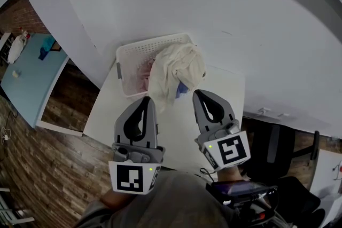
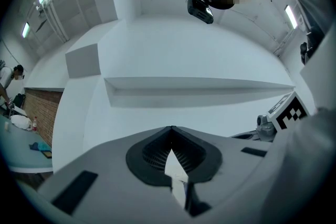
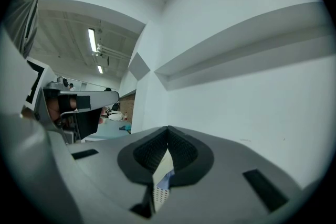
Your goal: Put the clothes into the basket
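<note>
With my left gripper (image 1: 146, 99) and right gripper (image 1: 197, 93) both pinched shut on nothing, I judge I should open, regrip the cream crumpled cloth (image 1: 176, 69) draped over the right rim of the white slotted plastic basket (image 1: 140, 48), and tuck it inside, far across the white table (image 1: 176, 133) beside the white wall (image 1: 224, 2).

The white desk (image 1: 227, 91) stands against a white wall and carries a white slotted basket (image 1: 140, 50) at its far left corner, a cream cloth (image 1: 176, 69) spilling over the basket's near rim onto the desktop.
</note>
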